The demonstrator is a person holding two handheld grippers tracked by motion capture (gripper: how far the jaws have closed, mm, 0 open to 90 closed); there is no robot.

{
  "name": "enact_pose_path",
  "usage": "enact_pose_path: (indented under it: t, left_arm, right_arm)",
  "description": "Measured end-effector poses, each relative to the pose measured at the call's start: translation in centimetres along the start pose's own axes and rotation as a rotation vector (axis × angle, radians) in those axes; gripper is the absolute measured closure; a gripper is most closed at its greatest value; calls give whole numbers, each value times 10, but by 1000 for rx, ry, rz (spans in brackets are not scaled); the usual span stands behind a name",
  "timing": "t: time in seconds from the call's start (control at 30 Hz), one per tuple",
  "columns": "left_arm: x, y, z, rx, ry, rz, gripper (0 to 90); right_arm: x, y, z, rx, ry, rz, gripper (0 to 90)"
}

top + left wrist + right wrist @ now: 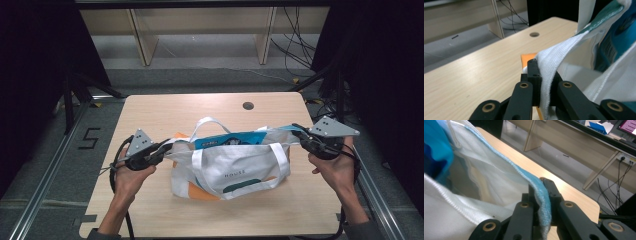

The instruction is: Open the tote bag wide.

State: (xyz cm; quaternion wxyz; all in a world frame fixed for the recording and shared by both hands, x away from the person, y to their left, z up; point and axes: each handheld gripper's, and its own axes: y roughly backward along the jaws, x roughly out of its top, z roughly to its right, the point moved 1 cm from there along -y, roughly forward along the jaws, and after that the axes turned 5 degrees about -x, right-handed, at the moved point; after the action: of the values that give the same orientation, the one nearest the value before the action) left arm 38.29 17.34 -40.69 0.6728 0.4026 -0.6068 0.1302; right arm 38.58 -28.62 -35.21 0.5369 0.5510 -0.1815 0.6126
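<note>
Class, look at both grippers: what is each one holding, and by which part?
Both hold the white tote bag: the left gripper clamps its left top edge, the right gripper its right top edge.

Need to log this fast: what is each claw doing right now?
Left claw: shut on the tote bag rim.
Right claw: shut on the bag's opposite rim.

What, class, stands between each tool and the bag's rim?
Nothing visible. The left tool is shut on the white edge of the bag, and the right tool is shut on its blue-edged end; in both gripper views the cloth sits directly between the jaws.
</note>
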Motion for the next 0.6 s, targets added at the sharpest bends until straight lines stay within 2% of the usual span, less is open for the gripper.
enact_pose_path:
  t: [0.2,0.23,0.27,0.3,0.33,0.37,0.4,0.47,0.5,0.53,0.57,0.6]
  left_arm:
    - [-25,-19,-3,-30,16,-92,854]
    - [-27,-22,-3,-29,10,-108,854]
    - [-32,-26,-3,-40,24,-118,855]
    - [-35,-29,-3,-47,38,-124,855]
    - [-38,-31,-5,-51,13,-151,855]
    - [-41,-34,-3,-47,35,-148,856]
    - [-43,-35,-5,-53,12,-176,855]
    - [-50,-42,-4,-65,26,-193,856]
    - [-52,-44,-4,-69,16,-204,855]
    - [-56,-48,-2,-69,43,-205,855]
    - [-58,-50,-4,-72,5,-223,855]
    - [-64,-54,0,-75,36,-241,855]
  right_arm:
    - [-23,-15,-8,-12,-39,-37,862]
    - [-27,-18,-10,-17,-39,-32,862]
    - [-29,-21,-10,-16,-20,-53,862]
    - [-33,-24,-10,-5,-15,-79,862]
    - [-35,-26,-11,-3,-43,-76,862]
    - [-37,-28,-10,1,-35,-75,862]
    - [-39,-29,-11,12,-44,-95,862]
    - [-44,-32,-13,11,-29,-116,862]
    - [-50,-35,-15,24,-43,-141,862]
    - [-53,-38,-15,26,-30,-148,862]
    - [-59,-41,-15,34,-16,-166,862]
    - [-63,-43,-16,38,-19,-179,862]
